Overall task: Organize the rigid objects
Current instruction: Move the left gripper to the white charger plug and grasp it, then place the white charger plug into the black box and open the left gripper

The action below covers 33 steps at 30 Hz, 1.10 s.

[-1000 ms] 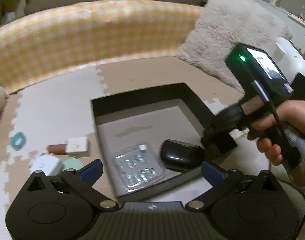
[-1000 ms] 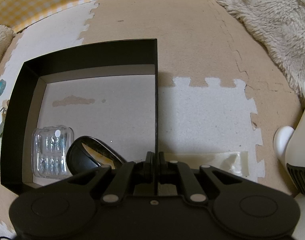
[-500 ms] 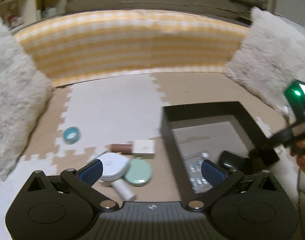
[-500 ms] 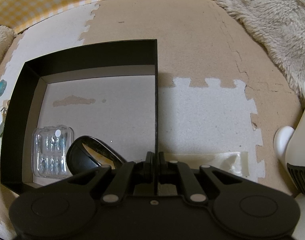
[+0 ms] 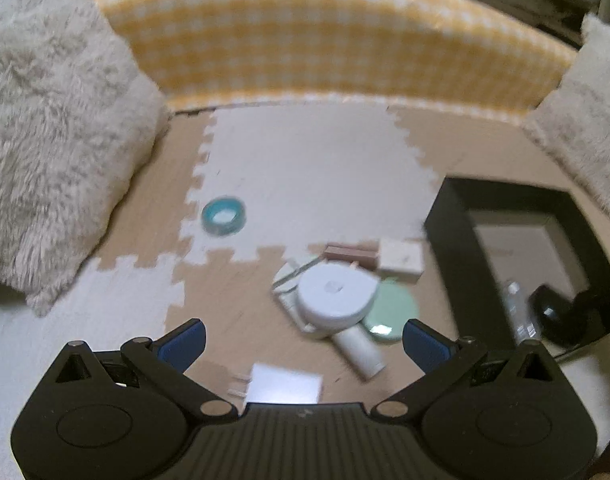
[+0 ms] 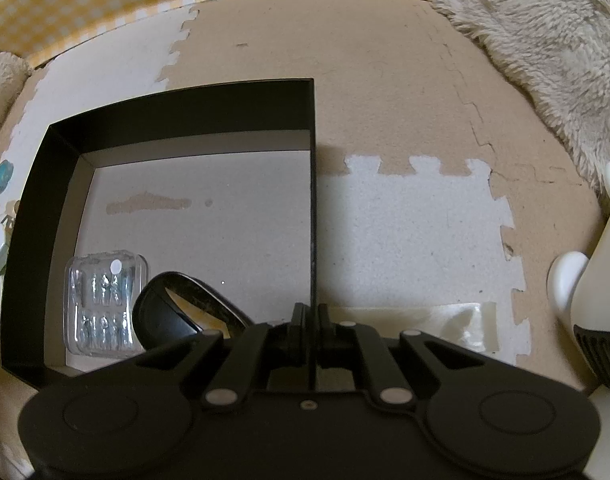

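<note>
Left gripper [image 5: 303,342]: fingers spread wide, empty, at lower centre of frame. White charger [image 5: 283,384] lies between them on the floor mat [image 5: 305,168]. Right gripper [image 6: 311,316]: fingers pinched on the black box [image 6: 37,184] right wall, lower centre.

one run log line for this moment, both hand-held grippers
left hand-held gripper: open, empty, above white charger | right hand-held gripper: shut on black box wall

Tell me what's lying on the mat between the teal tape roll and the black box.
In the left wrist view, a small pile: a round white case on a mint green disc, a white tube, a brown stick and a white block lie between the teal tape roll and the black box.
</note>
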Each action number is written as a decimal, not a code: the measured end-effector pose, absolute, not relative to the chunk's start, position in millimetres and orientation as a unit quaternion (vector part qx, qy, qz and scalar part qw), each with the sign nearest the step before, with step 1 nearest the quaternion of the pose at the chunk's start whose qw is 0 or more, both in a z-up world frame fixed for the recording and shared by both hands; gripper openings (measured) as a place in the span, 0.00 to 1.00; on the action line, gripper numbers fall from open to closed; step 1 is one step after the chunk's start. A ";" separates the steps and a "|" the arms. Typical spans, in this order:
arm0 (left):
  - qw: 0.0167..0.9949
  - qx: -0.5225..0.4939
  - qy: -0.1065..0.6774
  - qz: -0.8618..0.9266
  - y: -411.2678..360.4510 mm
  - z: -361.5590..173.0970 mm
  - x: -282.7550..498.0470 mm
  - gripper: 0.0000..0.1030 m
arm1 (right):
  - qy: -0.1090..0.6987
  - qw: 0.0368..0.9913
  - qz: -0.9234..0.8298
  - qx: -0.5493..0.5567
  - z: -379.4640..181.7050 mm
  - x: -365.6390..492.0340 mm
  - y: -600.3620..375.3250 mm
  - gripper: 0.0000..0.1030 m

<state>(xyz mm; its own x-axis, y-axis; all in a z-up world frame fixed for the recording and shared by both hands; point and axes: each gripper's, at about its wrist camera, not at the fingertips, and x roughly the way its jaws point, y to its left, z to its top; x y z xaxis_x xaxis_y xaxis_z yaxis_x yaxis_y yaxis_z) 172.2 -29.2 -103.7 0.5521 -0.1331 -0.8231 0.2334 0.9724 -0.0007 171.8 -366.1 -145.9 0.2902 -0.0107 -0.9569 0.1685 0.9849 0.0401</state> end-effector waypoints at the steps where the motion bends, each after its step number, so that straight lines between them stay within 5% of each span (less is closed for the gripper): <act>1: 0.877 0.064 0.465 -0.103 -29.3 -106.7 173.3 0.97 | 0.593 0.800 -0.056 0.066 -146.0 171.8 -366.1 0.06; 3: 0.871 0.087 0.473 -0.099 -30.6 -112.7 173.1 0.80 | 0.594 0.800 -0.055 0.064 -146.2 172.1 -365.7 0.06; 12: 0.838 0.124 0.520 -0.110 -31.7 -139.9 171.0 0.48 | 0.594 0.800 -0.055 0.064 -146.6 171.9 -365.5 0.06; 33: 0.889 0.053 0.432 -0.143 -48.7 -87.2 164.5 0.46 | 0.593 0.800 -0.055 0.065 -146.8 171.5 -365.4 0.06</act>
<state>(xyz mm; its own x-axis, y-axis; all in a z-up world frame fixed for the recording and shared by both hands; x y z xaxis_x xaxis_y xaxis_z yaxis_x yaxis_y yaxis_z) 164.5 -48.7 -87.2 0.5860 -0.2092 -0.7828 0.3001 0.9534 -0.0302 171.5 -365.4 -146.8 0.2894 -0.0109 -0.9571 0.1658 0.9854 0.0390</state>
